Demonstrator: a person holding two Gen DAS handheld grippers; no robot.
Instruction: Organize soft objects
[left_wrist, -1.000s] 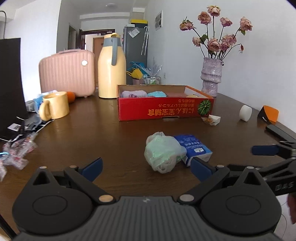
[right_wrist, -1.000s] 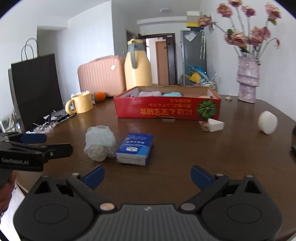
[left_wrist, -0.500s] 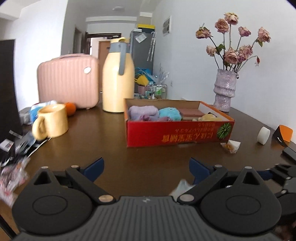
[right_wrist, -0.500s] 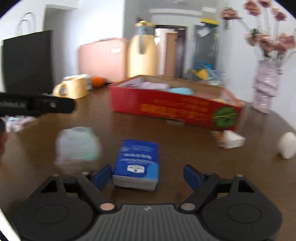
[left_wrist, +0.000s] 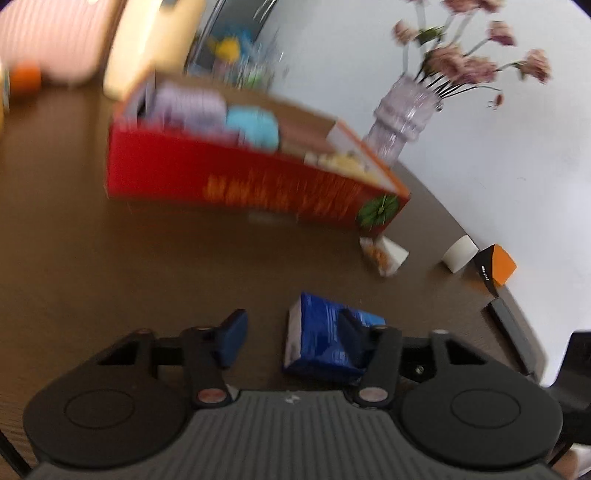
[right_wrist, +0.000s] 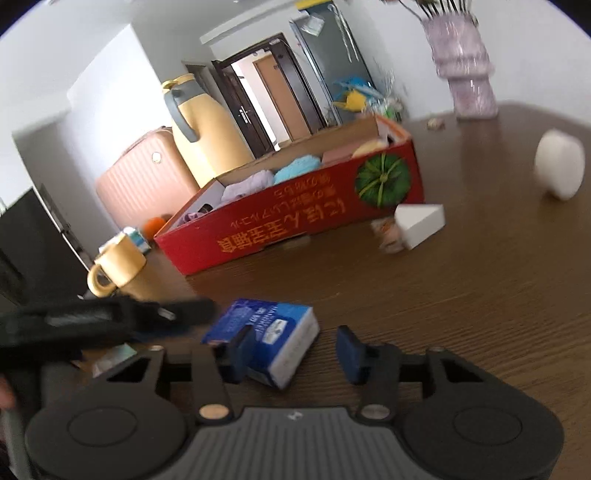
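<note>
step: we are straddling the blue tissue pack (right_wrist: 266, 338) lying on the table (right_wrist: 461, 295) near the red box (right_wrist: 295, 218) | right gripper (right_wrist: 293, 349) released | left gripper (left_wrist: 291, 334) released, empty | advice: we are centring both fingers on the pack's long sides before clenching gently

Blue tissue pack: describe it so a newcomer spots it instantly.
Start at the long red cardboard box on the brown table. Nearer the cameras lies the blue tissue pack, flat on the wood, partly between the open right gripper's fingers. It is the only blue, white-edged packet; the white wedge nearby is plain.
</note>
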